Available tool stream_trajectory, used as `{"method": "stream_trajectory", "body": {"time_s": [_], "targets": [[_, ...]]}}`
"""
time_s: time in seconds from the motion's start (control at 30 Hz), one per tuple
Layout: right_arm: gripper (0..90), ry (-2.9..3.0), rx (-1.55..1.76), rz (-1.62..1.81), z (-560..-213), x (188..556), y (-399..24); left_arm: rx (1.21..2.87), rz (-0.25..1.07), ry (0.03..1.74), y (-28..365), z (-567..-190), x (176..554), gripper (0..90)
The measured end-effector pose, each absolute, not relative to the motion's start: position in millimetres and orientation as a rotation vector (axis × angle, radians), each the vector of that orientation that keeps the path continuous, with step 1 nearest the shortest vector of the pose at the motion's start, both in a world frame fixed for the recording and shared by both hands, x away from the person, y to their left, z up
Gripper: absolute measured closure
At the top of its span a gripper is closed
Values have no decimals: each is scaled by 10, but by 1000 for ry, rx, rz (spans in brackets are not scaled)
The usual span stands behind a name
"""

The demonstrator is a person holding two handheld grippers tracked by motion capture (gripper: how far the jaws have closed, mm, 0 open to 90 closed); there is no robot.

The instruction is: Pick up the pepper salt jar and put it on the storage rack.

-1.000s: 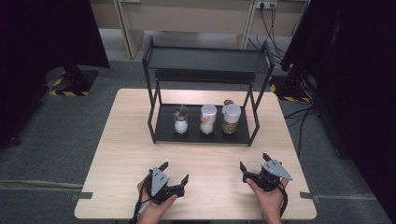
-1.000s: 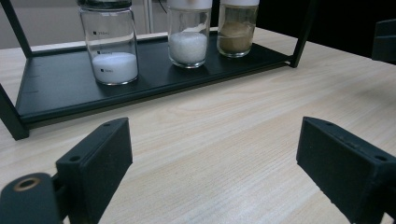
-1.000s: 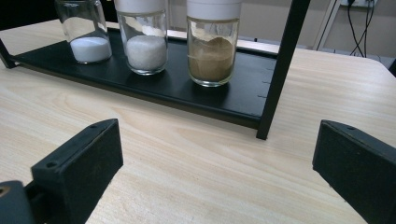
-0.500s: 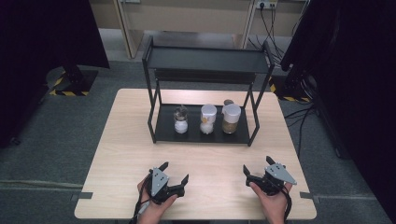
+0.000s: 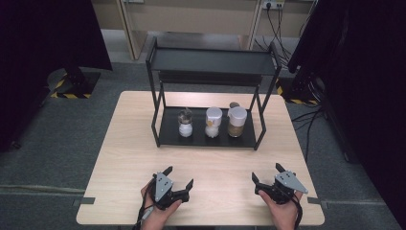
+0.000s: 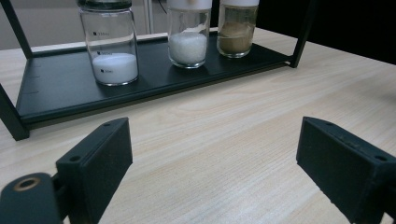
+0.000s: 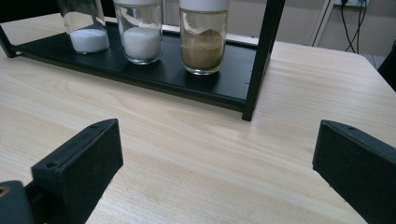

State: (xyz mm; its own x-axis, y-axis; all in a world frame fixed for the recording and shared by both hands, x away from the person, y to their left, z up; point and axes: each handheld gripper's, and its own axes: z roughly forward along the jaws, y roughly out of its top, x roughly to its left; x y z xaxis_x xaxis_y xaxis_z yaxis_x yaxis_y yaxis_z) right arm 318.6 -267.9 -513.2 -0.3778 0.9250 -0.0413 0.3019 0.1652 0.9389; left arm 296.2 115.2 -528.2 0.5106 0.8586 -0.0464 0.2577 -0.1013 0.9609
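Black jaws are standing wide apart on both of my tongs, gripping nothing: I am holding the left gripper point(image 5: 176, 180) and the right gripper point(image 5: 266, 177) low at the near edge of the wooden table point(image 5: 129, 143). Three jars are sitting well ahead on the black rack point(image 5: 210, 138): white-powder jar point(image 5: 185, 123), white-capped jar point(image 5: 213, 122), brown-powder jar point(image 5: 237, 121). I am judging that handling has not yet begun; everything remains.

Pale wooden table point(image 5: 134, 158) — black rack point(image 5: 210, 136) on it, holding three jars point(image 5: 213, 122)
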Motion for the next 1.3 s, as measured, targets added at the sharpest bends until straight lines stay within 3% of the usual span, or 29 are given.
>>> {"method": "stream_trajectory", "body": {"time_s": [1.3], "targets": [[20,1778,1187,1203,-5211,3026,-2807,1635,673,971,1153,-5282,2962,101]]}}
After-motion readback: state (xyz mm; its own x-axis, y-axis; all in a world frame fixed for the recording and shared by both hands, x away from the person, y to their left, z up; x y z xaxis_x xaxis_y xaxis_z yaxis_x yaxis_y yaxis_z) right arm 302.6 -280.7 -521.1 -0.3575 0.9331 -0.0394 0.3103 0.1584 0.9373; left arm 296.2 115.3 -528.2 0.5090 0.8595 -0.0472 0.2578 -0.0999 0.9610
